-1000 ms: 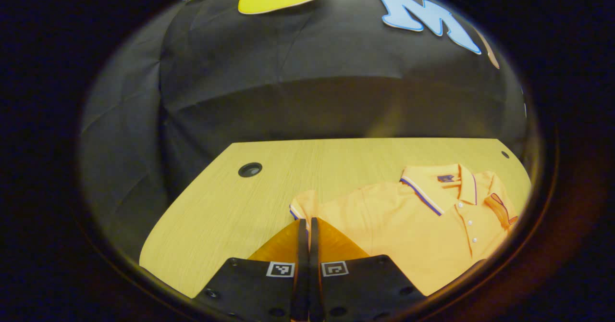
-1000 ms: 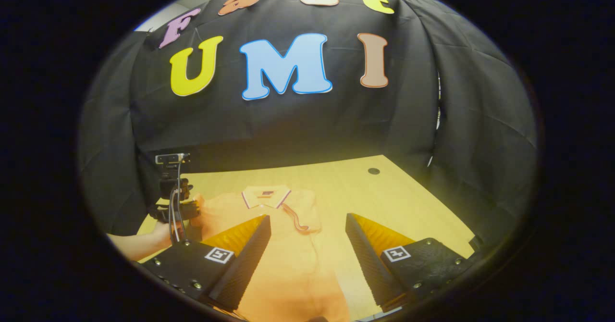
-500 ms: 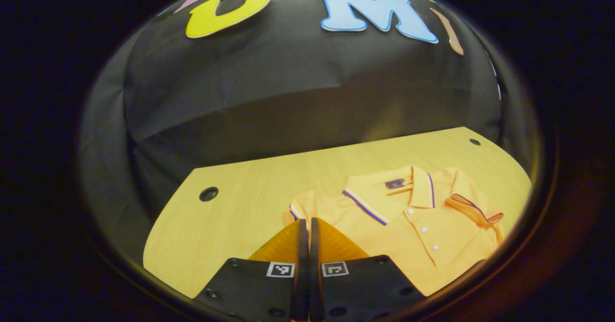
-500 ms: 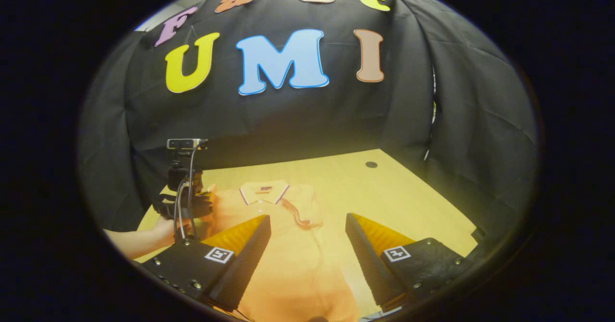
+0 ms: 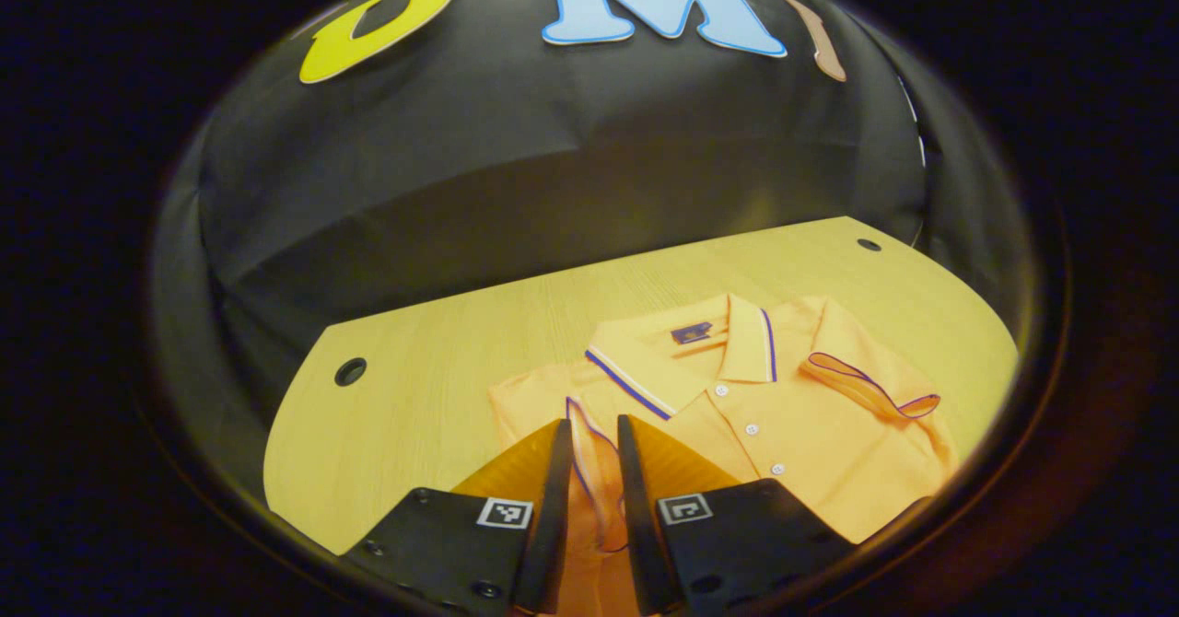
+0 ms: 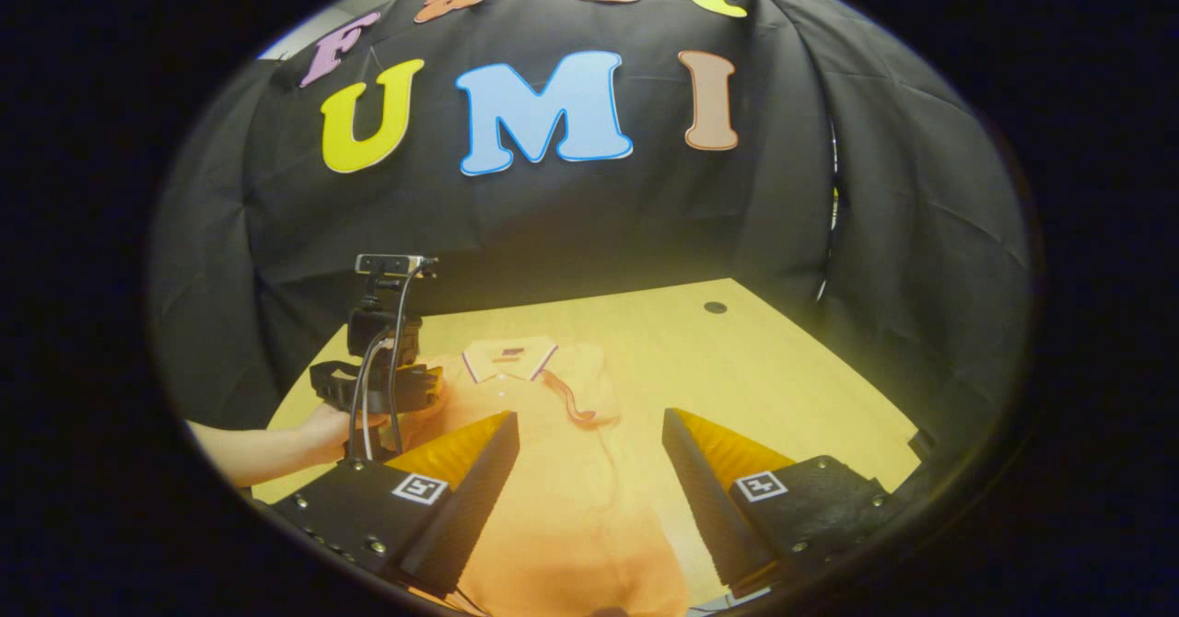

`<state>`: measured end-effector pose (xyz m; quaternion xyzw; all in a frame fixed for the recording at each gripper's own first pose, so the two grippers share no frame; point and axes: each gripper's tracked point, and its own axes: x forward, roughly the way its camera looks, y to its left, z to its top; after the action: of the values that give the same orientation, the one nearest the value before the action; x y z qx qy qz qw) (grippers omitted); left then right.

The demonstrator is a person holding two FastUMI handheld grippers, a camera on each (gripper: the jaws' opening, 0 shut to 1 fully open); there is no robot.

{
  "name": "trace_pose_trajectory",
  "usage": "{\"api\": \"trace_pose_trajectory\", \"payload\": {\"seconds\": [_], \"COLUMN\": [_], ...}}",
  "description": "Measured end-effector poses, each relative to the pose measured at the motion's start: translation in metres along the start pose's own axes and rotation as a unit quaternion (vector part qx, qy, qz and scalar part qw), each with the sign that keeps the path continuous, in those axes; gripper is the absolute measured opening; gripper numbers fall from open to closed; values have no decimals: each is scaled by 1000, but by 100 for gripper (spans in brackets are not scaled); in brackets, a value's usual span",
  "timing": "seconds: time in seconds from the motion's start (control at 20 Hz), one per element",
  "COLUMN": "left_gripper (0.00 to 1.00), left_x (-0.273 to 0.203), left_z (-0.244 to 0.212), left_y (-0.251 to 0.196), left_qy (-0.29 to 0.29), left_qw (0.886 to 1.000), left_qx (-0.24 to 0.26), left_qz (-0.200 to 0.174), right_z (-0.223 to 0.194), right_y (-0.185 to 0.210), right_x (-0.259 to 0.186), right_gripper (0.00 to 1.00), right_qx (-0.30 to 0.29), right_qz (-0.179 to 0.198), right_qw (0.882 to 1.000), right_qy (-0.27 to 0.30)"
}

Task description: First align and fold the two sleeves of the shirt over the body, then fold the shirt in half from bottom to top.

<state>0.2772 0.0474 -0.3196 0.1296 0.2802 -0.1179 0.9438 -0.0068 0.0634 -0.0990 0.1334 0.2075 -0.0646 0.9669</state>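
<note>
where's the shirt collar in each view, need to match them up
Left gripper view: the collar sits right of centre in the lower half, just beyond the left claw.
Right gripper view: the collar is small, left of centre, above the right claw.
Shared landmark: the folded-over sleeve cuff, beside the collar.

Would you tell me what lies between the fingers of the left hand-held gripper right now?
In the left gripper view, the shirt sleeve, with its dark-trimmed cuff, lies between the fingers of the left hand-held gripper, which stand slightly apart.
</note>
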Motion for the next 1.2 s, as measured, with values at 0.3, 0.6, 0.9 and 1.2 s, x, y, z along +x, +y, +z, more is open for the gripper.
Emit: {"api": "trace_pose_trajectory", "payload": {"seconds": [0.3,0.6,0.9,1.2], "left_gripper": [92,94,96,96], "left_x": [-52,-127,-217,-293], "left_z": [0,-23,-65,-116], "left_y": [-15,-23,-28,-43], "left_qy": [-18,-28,-27,-15], "left_qw": [999,998,996,997], "left_qx": [-32,-53,-68,-67], "left_qz": [-5,17,46,48], "right_z": [-18,-44,-86,-132], "right_y": [-14,-28,-41,-56], "right_x": [-12,-32,-57,-72], "right_gripper": [97,98,98,98], "right_qx": [-21,-36,-59,-65], "right_qz": [20,51,79,90], "right_qw": [1000,998,995,992], "right_qy": [5,8,30,66]}}
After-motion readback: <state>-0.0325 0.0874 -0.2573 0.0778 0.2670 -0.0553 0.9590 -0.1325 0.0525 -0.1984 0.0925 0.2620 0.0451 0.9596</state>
